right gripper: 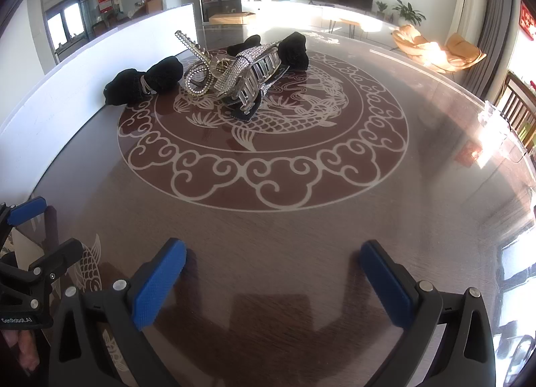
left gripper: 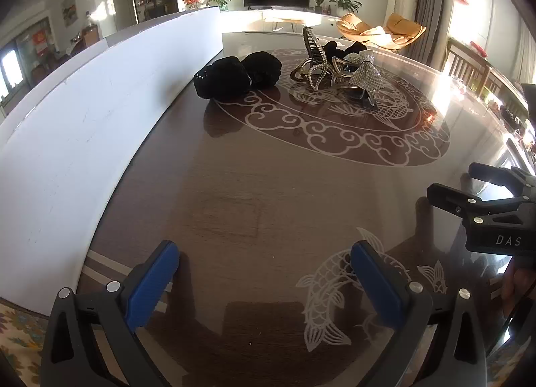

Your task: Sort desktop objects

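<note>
The blue fingers (left gripper: 152, 283) of the left gripper (left gripper: 264, 281) are spread wide and nothing is held between them. The right gripper (right gripper: 273, 281) is also wide open and empty. Both are kept low over the near part of the glossy table (right gripper: 301, 236). The hair accessories are piled far ahead: a black velvet bow (left gripper: 238, 75), a rhinestone claw clip (left gripper: 313, 58) and a silver bow clip (left gripper: 363, 73), touching each other. Probably one piece should be approached first; the outermost black bow is best taken alone, so the tangled clips are not dragged.
</note>
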A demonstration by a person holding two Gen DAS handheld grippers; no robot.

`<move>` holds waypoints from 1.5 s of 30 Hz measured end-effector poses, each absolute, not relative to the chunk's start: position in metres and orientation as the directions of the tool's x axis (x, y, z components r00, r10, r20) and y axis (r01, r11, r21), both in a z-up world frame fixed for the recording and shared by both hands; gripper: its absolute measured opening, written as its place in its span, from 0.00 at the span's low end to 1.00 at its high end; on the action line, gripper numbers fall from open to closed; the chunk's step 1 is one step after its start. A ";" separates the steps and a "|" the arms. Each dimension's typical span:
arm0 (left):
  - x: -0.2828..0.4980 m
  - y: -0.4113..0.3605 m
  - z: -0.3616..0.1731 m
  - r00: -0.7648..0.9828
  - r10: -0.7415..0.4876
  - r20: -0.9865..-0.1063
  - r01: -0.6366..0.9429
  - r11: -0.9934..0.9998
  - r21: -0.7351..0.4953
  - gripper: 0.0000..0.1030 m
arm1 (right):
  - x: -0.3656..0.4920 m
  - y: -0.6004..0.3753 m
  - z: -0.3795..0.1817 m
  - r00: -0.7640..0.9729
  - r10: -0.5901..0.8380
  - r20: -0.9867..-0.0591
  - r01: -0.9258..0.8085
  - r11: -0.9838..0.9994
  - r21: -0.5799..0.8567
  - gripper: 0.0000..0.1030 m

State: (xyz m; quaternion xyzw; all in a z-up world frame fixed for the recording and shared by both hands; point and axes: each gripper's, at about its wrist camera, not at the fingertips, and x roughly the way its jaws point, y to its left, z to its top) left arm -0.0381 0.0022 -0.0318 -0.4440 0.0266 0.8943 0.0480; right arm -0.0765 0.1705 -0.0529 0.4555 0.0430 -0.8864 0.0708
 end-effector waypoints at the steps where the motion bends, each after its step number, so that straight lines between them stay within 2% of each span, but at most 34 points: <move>1: -0.038 0.002 -0.032 -0.602 0.062 -0.796 -0.109 -0.994 0.005 1.00 | -0.077 0.171 -0.053 -0.575 -0.086 -0.814 0.165 -0.986 -0.012 1.00; 37: -0.031 0.001 -0.031 -0.611 0.069 -0.789 -0.111 -0.994 -0.001 1.00 | -0.077 0.171 -0.053 -0.575 -0.086 -0.814 0.164 -0.986 -0.012 1.00; 41: -0.050 0.000 -0.023 -0.616 0.089 -0.783 -0.102 -0.994 -0.033 1.00 | -0.077 0.171 -0.053 -0.575 -0.086 -0.814 0.164 -0.986 -0.012 1.00; 45: -0.093 0.010 -0.006 -0.649 0.042 -0.760 -0.112 -0.993 0.041 1.00 | -0.077 0.171 -0.053 -0.575 -0.086 -0.814 0.164 -0.986 -0.012 1.00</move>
